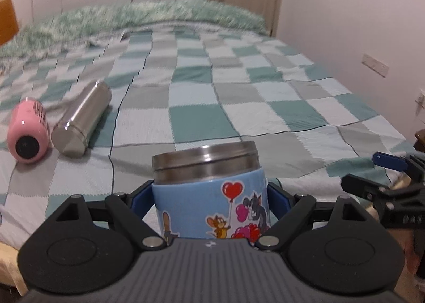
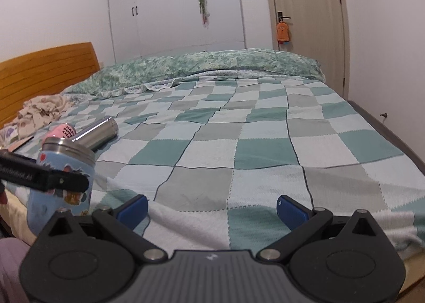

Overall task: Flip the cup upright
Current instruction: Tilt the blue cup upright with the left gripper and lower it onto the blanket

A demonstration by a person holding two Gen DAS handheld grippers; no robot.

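Between the blue pads of the left gripper (image 1: 209, 203) stands the blue cartoon cup (image 1: 212, 191), upright and clamped, steel rim up. At ten o'clock lie a steel flask (image 1: 82, 119) and pink bottle (image 1: 26, 141). Right gripper (image 2: 212, 208) spreads apart over the checkered blanket (image 2: 239, 149).

Three cups — one blue (image 1: 209, 194), one steel (image 1: 82, 119), one pink (image 1: 28, 135)

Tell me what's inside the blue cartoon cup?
Can't tell. The blue cartoon-sticker cup with steel rim stands upright in the left gripper, but both cameras see only its outside; the rim hides the inside.
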